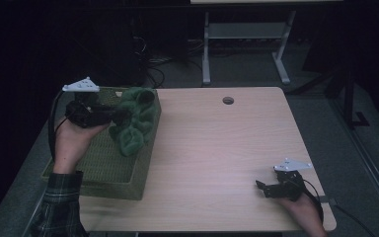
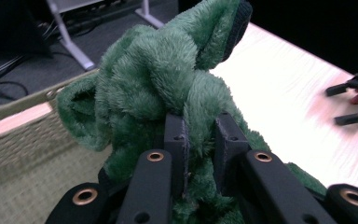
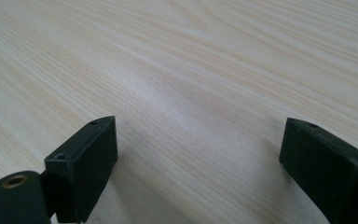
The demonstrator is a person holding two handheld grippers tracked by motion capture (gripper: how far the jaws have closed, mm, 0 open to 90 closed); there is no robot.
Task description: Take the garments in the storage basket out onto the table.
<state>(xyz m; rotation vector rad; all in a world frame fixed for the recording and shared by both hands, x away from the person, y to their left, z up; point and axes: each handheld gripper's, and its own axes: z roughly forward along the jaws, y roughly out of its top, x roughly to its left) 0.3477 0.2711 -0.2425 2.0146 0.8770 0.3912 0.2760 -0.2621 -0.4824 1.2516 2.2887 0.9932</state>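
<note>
A fuzzy green cloth (image 1: pixel 134 120) hangs bunched over the right wall of a woven green basket (image 1: pixel 109 168) at the table's left. My left gripper (image 1: pixel 124 116) is shut on a fold of it, held above the basket. In the left gripper view the green cloth (image 2: pixel 163 84) is pinched between the two black jaws, and its dark trim shows at the top. My right gripper (image 1: pixel 260 188) rests low near the table's front right corner, open, with bare wood between its jaws (image 3: pixel 200 154).
The light wooden table (image 1: pixel 212 148) has a round cable hole (image 1: pixel 228 100) at its back edge. Beyond the table, a desk frame and cables stand on the dark floor. The right gripper (image 2: pixel 354 100) shows far off in the left gripper view.
</note>
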